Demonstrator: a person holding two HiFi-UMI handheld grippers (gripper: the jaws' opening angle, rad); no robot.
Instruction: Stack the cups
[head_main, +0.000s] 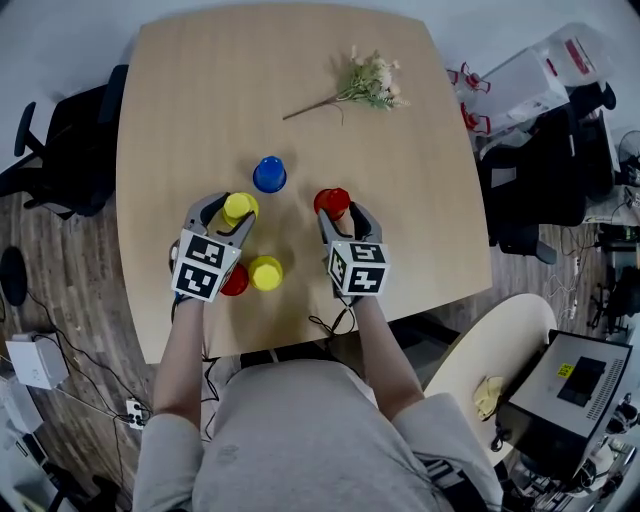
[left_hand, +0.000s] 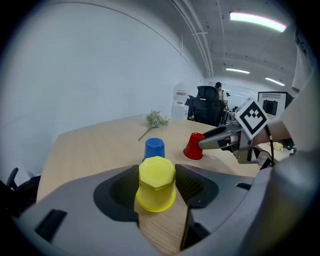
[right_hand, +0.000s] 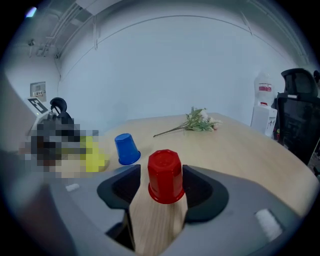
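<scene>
All the cups stand upside down on the wooden table (head_main: 180, 120). My left gripper (head_main: 238, 206) (left_hand: 156, 176) has a yellow cup (head_main: 240, 208) (left_hand: 156, 184) between its jaws, and both pads touch the cup's sides. My right gripper (head_main: 335, 205) (right_hand: 165, 176) straddles a red cup (head_main: 333, 201) (right_hand: 165, 176), with a slight gap at the left pad. A blue cup (head_main: 269, 174) (left_hand: 154, 148) (right_hand: 126, 148) stands alone ahead of both grippers. A second yellow cup (head_main: 265, 272) and a second red cup (head_main: 236, 282) sit behind the left gripper, and its marker cube partly hides the red one.
A dried flower sprig (head_main: 365, 85) (right_hand: 197, 122) lies at the table's far right. A black office chair (head_main: 60, 150) stands on the left. More chairs and equipment (head_main: 560, 150) crowd the right side. The table's front edge runs close to the person's body.
</scene>
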